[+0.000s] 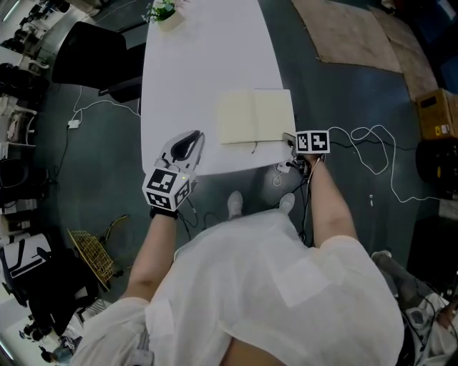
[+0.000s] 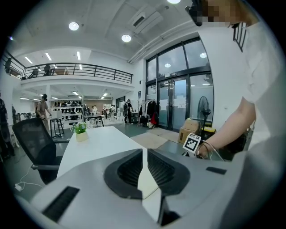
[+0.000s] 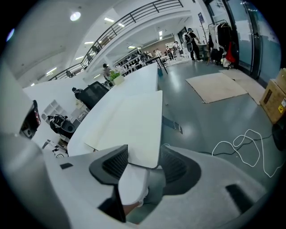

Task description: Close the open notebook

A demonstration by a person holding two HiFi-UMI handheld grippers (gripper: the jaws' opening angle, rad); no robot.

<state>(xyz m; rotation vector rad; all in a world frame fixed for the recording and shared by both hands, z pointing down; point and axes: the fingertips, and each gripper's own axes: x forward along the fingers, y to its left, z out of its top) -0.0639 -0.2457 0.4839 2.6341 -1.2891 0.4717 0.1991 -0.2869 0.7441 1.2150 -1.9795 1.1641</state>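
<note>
The open notebook (image 1: 255, 116) lies flat on the white tabletop (image 1: 200, 64), close to the near edge. The right tool (image 1: 291, 140) is at the notebook's near right corner. Its jaws are apart, and that corner pokes in between them. I cannot tell if a jaw touches the page. The left tool (image 1: 192, 139) is over the tabletop, to the left of the notebook and apart from it. Its jaws are pressed together at the tips, with nothing in them. A small green plant (image 1: 163, 13) sits at the far end of the tabletop. On the grey floor to the right a white cable (image 1: 372, 154) lies in loops, with a brown box (image 1: 436, 114) near it. A black chair (image 1: 86, 53) stands on the left.
</note>
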